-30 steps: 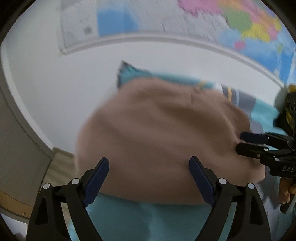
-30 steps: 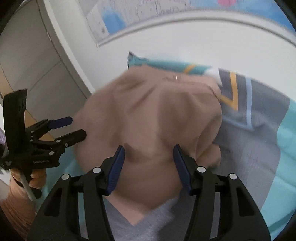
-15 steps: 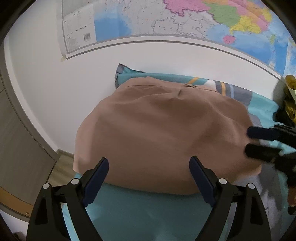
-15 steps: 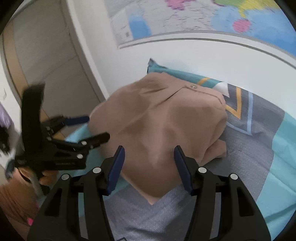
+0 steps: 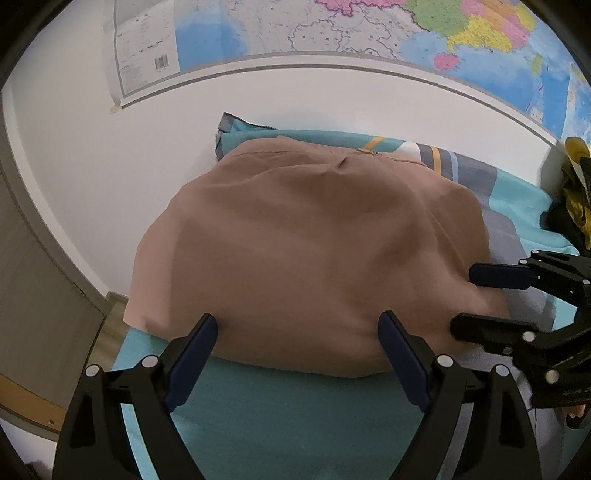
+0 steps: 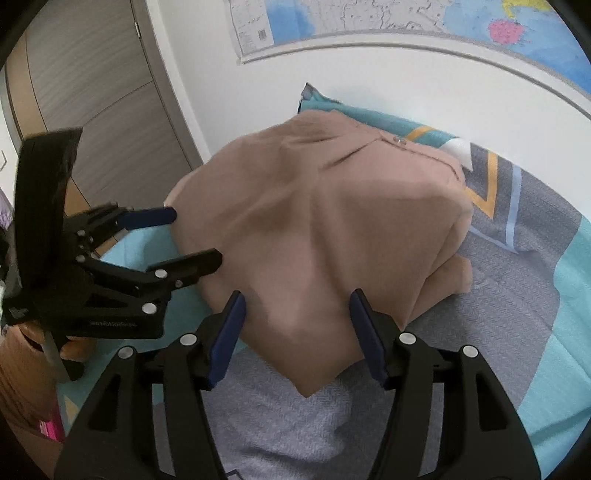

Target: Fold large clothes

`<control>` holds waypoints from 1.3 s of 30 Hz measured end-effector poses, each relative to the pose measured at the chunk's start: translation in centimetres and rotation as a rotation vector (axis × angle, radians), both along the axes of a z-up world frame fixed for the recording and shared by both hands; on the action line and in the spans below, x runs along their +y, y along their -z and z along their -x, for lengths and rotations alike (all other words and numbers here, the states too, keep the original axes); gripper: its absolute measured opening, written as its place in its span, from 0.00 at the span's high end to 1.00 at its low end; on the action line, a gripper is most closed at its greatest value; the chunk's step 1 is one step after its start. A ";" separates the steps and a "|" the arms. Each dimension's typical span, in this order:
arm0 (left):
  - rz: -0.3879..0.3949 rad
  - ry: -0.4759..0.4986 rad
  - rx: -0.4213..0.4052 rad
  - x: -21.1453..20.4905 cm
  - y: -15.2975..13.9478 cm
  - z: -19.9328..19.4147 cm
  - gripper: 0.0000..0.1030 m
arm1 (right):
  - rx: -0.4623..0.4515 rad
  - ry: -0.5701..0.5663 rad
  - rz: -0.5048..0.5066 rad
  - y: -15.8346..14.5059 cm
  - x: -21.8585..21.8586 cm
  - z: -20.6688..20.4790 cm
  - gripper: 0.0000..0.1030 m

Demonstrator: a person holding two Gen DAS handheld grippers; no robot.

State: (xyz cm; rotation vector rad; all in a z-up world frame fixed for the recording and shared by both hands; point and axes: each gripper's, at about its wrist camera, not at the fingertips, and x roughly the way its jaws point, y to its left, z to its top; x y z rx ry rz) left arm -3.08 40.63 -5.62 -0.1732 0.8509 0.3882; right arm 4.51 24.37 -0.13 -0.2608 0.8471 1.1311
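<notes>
Fabric fills both views: a tan garment [image 5: 306, 251] lies folded in a rounded heap on a bedspread [image 5: 280, 417] of teal, grey and orange-striped blocks, pushed up near the white wall [image 5: 96, 177]. Only the right wrist view shows its stacked layers at the right edge, a small button [image 6: 398, 140] on a stitched seam, and the pointed corner of cloth hanging toward the camera; it also takes in a grey wood-grain door [image 6: 92, 85]. The left wrist view alone shows a dark and yellow bundle [image 5: 574, 184] at the far right of the bed, and more of the coloured wall map [image 5: 369, 26]. The cloth looks smooth and matte with soft creases; the grey part of the bedspread has a fine woven texture. The left gripper [image 5: 297, 338] stands wide apart and holds nothing, its blue pads just short of the garment's near edge. The right gripper [image 6: 297, 325] is opening, its pads over the cloth's corner without pinching it.
</notes>
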 end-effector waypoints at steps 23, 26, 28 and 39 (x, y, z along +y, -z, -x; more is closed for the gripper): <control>0.039 -0.160 -0.132 -3.4 -4.1 4.4 0.07 | -0.089 0.123 -0.089 -3.1 -6.0 3.3 0.10; 0.033 -0.168 -0.125 -4.8 -4.3 5.1 0.07 | -0.104 0.130 -0.097 -3.4 -7.3 4.6 0.08; 0.033 -0.172 -0.122 -5.8 -4.4 5.6 0.07 | -0.121 0.135 -0.100 -3.5 -8.0 5.2 0.07; 0.011 -0.185 -0.111 -8.9 -4.4 7.2 0.07 | -0.114 0.145 -0.114 -3.6 -11.5 7.5 0.06</control>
